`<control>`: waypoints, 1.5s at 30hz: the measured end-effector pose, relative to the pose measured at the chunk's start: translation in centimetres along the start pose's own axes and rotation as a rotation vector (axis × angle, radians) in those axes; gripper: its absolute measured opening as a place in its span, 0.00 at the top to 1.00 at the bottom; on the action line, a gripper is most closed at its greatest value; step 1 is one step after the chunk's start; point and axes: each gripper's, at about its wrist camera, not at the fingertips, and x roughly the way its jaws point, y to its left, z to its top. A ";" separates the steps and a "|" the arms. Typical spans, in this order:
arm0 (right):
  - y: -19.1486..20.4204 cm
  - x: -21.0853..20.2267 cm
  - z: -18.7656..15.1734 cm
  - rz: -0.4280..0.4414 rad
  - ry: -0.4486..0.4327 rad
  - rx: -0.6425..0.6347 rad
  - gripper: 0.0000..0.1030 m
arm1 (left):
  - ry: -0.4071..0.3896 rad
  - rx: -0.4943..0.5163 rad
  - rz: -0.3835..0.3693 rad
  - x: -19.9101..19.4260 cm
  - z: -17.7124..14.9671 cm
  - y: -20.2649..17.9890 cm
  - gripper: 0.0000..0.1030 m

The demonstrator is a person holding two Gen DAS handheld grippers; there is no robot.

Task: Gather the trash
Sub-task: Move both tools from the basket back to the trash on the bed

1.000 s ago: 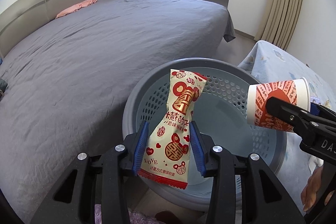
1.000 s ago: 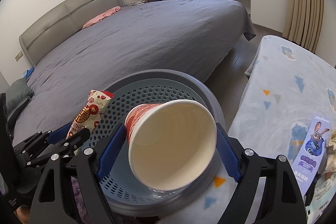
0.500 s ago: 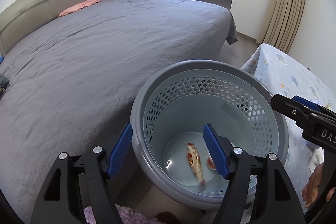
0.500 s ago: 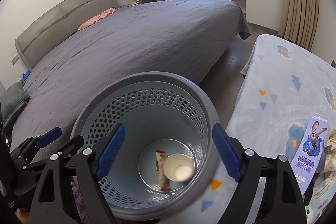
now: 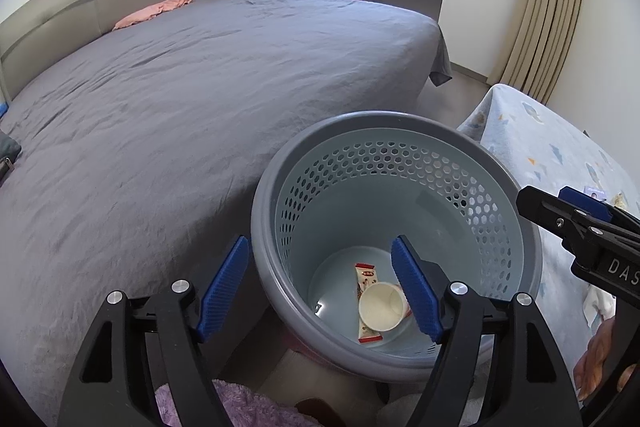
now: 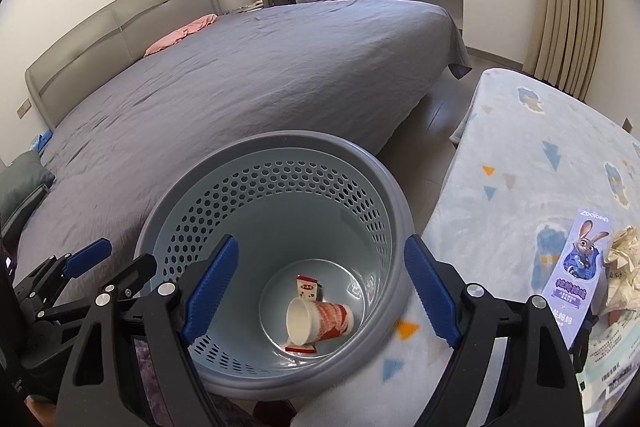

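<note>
Two items, a red-patterned paper cup [image 6: 320,319] and snack wrapper [image 6: 307,286], lie in the grey perforated plastic basket [image 6: 276,147]; both grippers [image 5: 320,291] [image 6: 320,291] gape empty; crumpled paper [image 6: 624,267] remains at 3 o'clock.

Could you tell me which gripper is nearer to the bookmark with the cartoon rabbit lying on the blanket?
The right gripper. It hangs open over the basket, with the bookmark just off its right side. The left gripper is open over the basket's bed-side rim, farther away.

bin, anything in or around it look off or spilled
Nothing spilled. The paper cup lies on its side on the snack wrapper at the bottom of the laundry-style bin, as dropped trash would. Both grippers are open and empty.
</note>
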 end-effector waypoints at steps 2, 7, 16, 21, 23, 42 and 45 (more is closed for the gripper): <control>0.1 -0.4 -0.2 -0.006 -0.005 -0.004 0.21 | -0.002 0.002 0.001 -0.3 -0.2 -0.1 0.29; -0.1 -1.7 -0.9 -0.007 -0.006 0.011 0.21 | -0.010 0.003 0.003 -1.3 -0.5 -0.2 0.28; -2.1 -5.0 -2.8 -0.030 -0.003 0.067 0.21 | -0.036 0.013 -0.016 -3.8 -0.7 -1.9 0.24; -3.9 -7.4 -3.5 -0.070 -0.017 0.098 0.21 | -0.047 0.026 -0.046 -4.9 -0.4 -3.3 0.24; -4.6 -8.6 -3.8 -0.095 -0.029 0.105 0.21 | -0.053 0.039 -0.059 -5.3 -0.3 -4.1 0.22; -13.8 -17.5 -10.3 -0.271 -0.086 0.276 0.21 | -0.046 0.155 -0.187 -8.4 -1.4 -12.4 0.20; -15.9 -18.9 -11.7 -0.294 -0.087 0.311 0.21 | -0.048 0.179 -0.195 -8.9 -1.5 -14.0 0.18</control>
